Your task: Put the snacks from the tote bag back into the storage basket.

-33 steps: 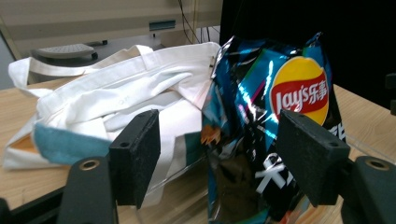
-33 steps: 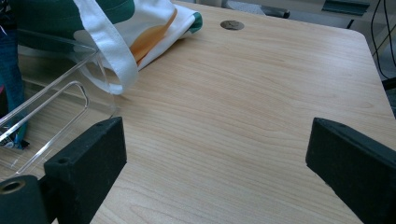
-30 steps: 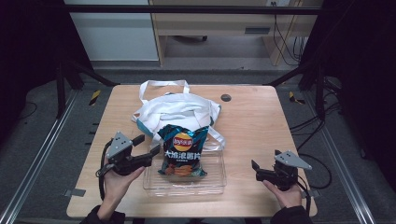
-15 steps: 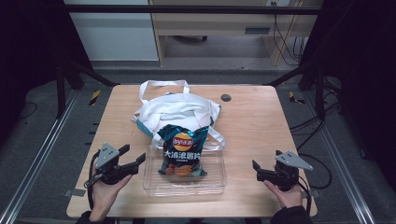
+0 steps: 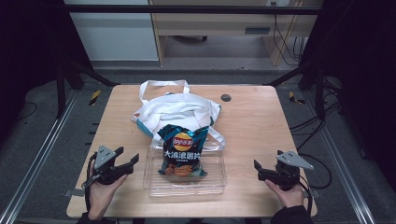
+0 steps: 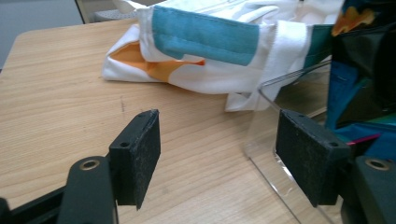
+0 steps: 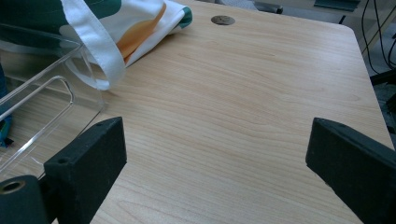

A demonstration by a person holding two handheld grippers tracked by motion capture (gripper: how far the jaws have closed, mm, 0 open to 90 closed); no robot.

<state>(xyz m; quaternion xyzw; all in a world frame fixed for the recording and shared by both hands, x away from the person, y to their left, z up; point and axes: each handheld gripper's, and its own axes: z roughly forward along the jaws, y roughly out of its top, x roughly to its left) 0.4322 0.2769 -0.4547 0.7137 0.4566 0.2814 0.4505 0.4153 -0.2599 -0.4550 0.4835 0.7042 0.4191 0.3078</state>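
A dark blue chip bag (image 5: 182, 156) leans in a clear plastic tray (image 5: 184, 187) at the table's front middle, its top resting against a white tote bag (image 5: 177, 109) with teal and orange patches. My left gripper (image 5: 127, 155) hovers left of the tray, open and holding nothing. In the left gripper view the open gripper (image 6: 217, 140) faces the tray's corner wall (image 6: 264, 135), with the tote bag (image 6: 205, 42) beyond and the chip bag (image 6: 355, 84) at the right. My right gripper (image 5: 257, 171) stands open right of the tray, over bare wood (image 7: 215, 149).
A white tote strap (image 7: 100, 51) loops down beside the tray's rim (image 7: 42, 88). A small round hole (image 5: 226, 97) sits near the wooden table's (image 5: 261, 126) far edge. Cables trail off both sides.
My left gripper has drawn back from beside the chip bag to the left front of the table. The right gripper has barely moved.
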